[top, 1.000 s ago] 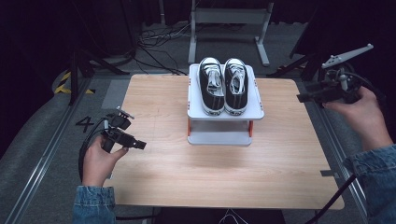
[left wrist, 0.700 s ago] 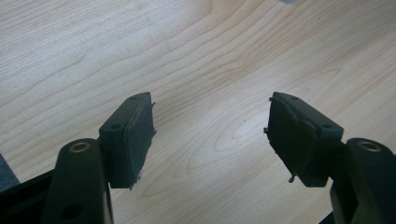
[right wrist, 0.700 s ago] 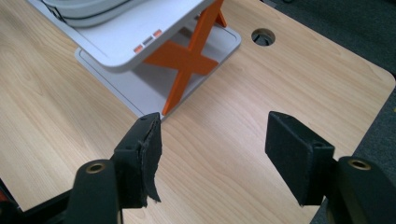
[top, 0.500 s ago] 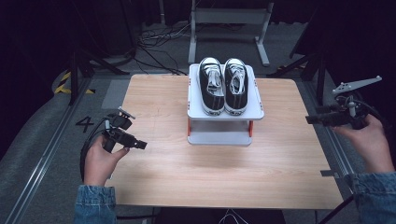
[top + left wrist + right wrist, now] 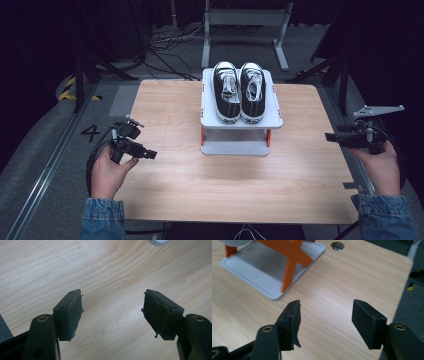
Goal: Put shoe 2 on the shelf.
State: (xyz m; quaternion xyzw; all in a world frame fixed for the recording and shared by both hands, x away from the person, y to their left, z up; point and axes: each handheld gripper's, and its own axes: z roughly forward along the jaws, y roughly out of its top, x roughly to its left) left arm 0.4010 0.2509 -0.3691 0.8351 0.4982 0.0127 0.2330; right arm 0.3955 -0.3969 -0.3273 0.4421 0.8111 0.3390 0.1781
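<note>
The two black sneakers (image 5: 240, 97) sit side by side on top of the small grey rack (image 5: 241, 146); left gripper (image 5: 141, 151) and right gripper (image 5: 332, 137) wait far apart, jaws spread wide, holding nothing; next, I think, reach for a shoe.

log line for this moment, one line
left tool: open, empty, over table | right tool: open, empty, at table's right edge | sneakers: paired on top shelf of rack

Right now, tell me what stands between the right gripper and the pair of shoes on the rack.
Nothing visible does. The right gripper hangs open at the table's right edge, with bare wooden table between it and the rack. The shoes sit on the rack's top shelf, above the gripper's level, uncovered.
</note>
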